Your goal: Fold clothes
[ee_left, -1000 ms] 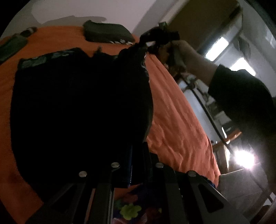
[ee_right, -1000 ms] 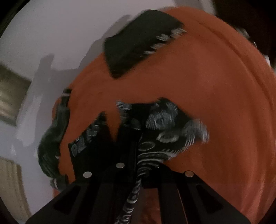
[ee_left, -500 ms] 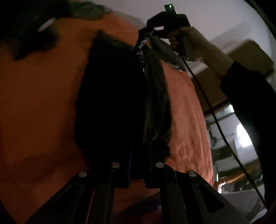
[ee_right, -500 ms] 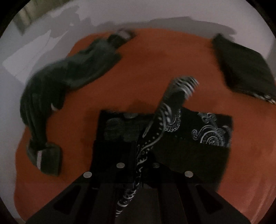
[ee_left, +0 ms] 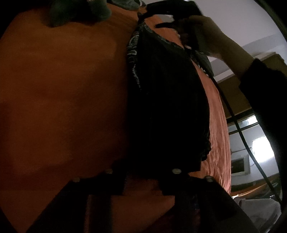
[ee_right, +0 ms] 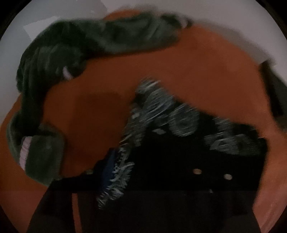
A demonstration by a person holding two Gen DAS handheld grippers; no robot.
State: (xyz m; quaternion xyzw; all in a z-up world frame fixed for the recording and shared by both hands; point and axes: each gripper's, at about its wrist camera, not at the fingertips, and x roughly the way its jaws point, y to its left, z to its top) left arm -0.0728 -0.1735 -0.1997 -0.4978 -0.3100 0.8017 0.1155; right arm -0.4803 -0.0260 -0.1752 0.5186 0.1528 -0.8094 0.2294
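A black garment with a white paisley border [ee_left: 166, 100] lies on the orange bedspread [ee_left: 62, 89], folded into a narrow strip. My left gripper [ee_left: 143, 172] is open; the near edge of the garment lies between its spread fingers. My right gripper [ee_left: 143, 13], seen from the left wrist view, sits at the garment's far end. In the blurred right wrist view the gripper [ee_right: 143, 172] has its fingers spread, with the patterned edge [ee_right: 125, 157] draped beside the left finger.
A dark green fleece garment [ee_right: 59, 59] lies crumpled along the far side of the bedspread [ee_right: 206, 62]. A folded dark garment [ee_right: 276, 96] sits at the right edge. A cable [ee_left: 238, 129] hangs from the right hand. Windows and furniture [ee_left: 251, 152] are beyond the bed.
The garment's right half was carried over to the left and laid down, so it is now a narrow strip. Both grippers have gone from shut on the cloth to open.
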